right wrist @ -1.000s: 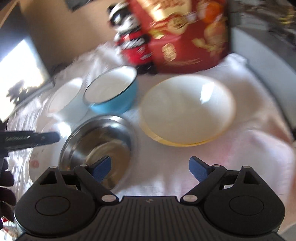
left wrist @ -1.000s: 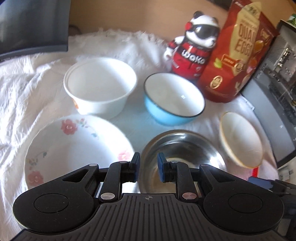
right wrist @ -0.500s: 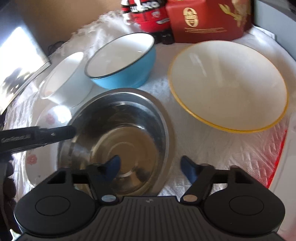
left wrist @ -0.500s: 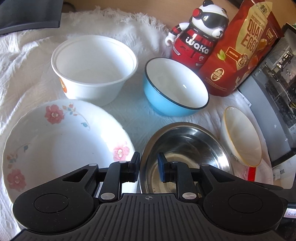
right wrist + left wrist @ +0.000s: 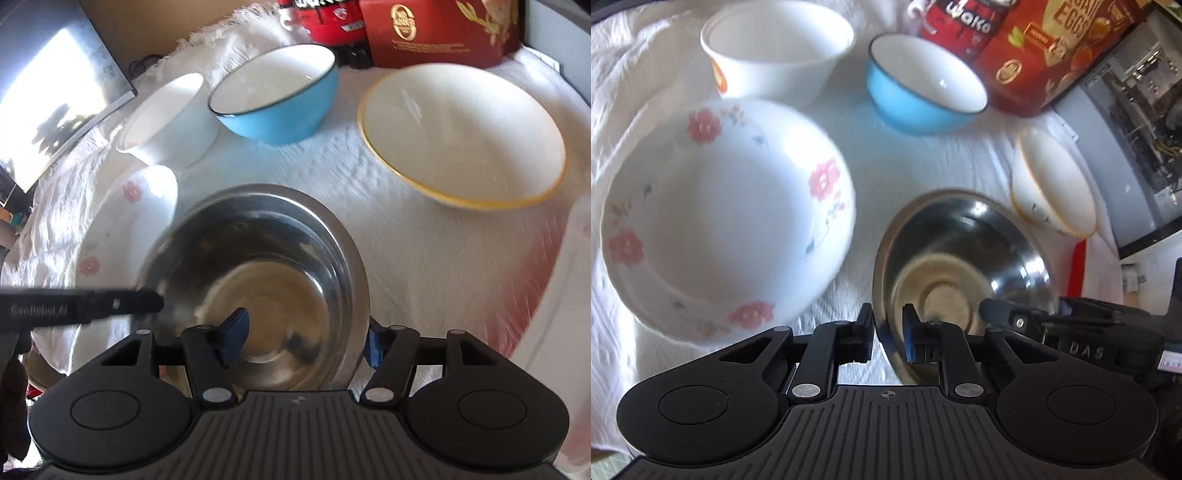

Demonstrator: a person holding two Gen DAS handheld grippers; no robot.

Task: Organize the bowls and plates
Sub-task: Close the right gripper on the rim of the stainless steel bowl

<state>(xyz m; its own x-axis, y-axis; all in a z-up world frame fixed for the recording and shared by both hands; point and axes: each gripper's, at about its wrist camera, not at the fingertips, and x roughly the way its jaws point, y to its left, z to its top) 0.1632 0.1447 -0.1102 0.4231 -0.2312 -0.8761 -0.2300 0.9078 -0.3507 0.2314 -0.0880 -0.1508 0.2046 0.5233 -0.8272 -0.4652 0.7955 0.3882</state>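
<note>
We have both grippers on the steel bowl (image 5: 255, 280), low centre in both views. The left gripper (image 5: 888, 332) straddles the bowl's left rim, jaws narrow and just been closing, rim between the pads; whether they already pinch we cannot tell. The right gripper (image 5: 303, 338) sits about half open, no longer closing, one pad inside the bowl and one outside the right rim, not pressing. Risk as we see it: thin slick rim, so a one-sided pinch could tilt or slip the bowl, and a drop would hit the floral plate (image 5: 727, 218) just beside it at left. The right gripper closing late could shove the bowl sideways on the white cloth (image 5: 424, 258) covering the tabletop. Farther back: yellow-rimmed bowl (image 5: 461, 136) at right, blue bowl (image 5: 277, 96) upper centre, white bowl (image 5: 775, 48) upper left, all apart and unstacked. Red bag (image 5: 1052, 55) and toy at the top edge, clear of the lift.
</note>
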